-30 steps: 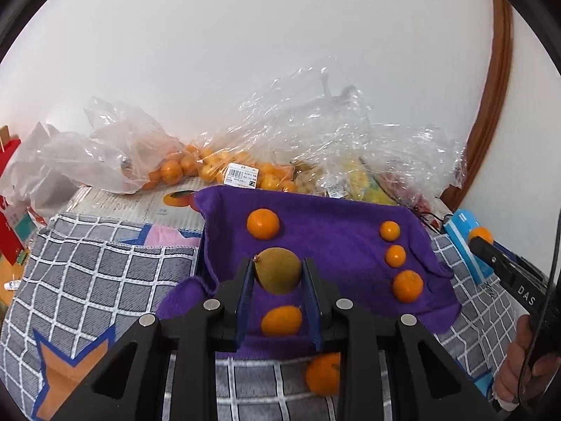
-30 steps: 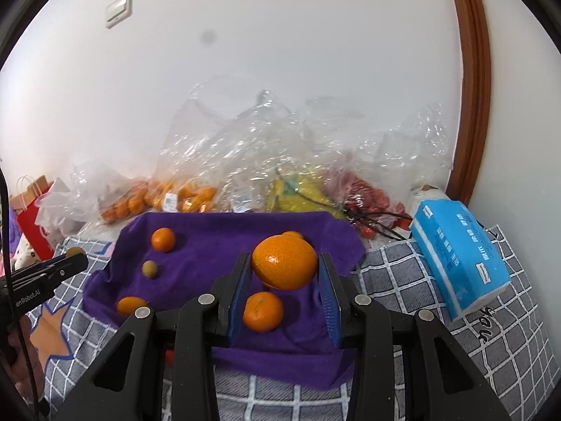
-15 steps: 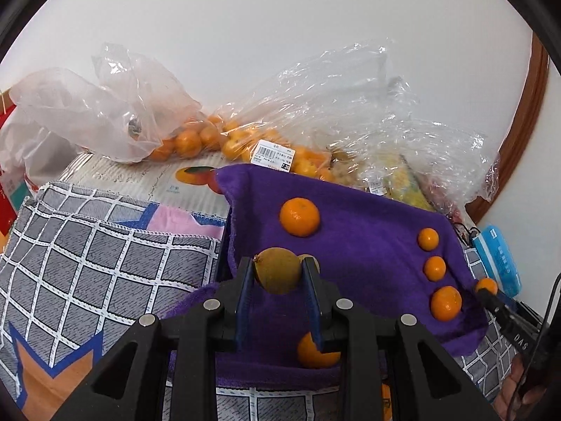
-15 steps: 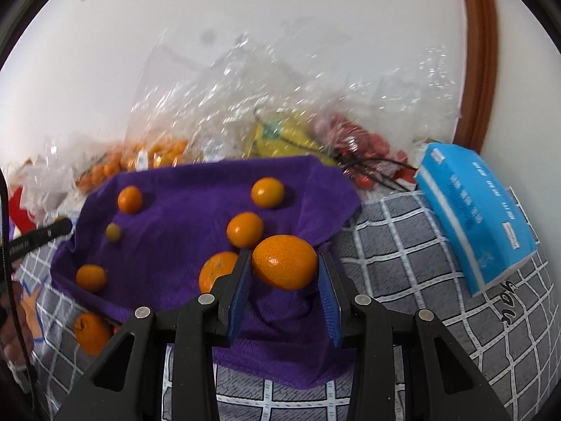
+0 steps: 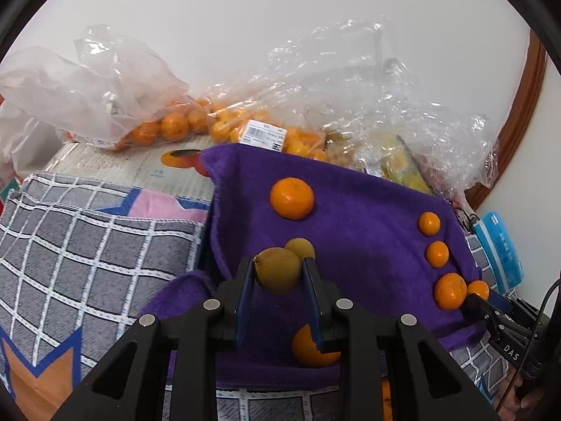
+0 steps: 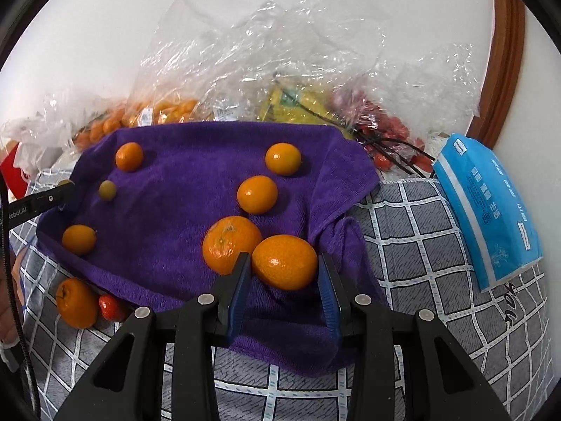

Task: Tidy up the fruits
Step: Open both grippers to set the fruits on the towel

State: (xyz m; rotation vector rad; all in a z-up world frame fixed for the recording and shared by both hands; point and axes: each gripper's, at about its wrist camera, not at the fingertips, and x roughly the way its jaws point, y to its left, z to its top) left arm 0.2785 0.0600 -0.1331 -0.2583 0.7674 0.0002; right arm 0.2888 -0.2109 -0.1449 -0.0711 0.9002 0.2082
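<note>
Left wrist view: the left gripper (image 5: 277, 272), at lower centre, clamps a brownish-green fruit (image 5: 277, 269) above the purple towel (image 5: 368, 231), where an orange (image 5: 291, 198) lies higher up.

Right wrist view: the right gripper (image 6: 284, 270), at lower centre, grips a tangerine (image 6: 284, 261) just beside another tangerine (image 6: 229, 244) on the towel's lower right.

Towel (image 6: 182, 217): purple. Oranges (image 6: 257, 194): orange; held fruit (image 5: 277, 271): olive-brown. Blanket (image 5: 87, 242): grey with white grid; tissue pack (image 6: 491, 207): blue; gripper pads (image 6: 238, 291): blue.
</note>
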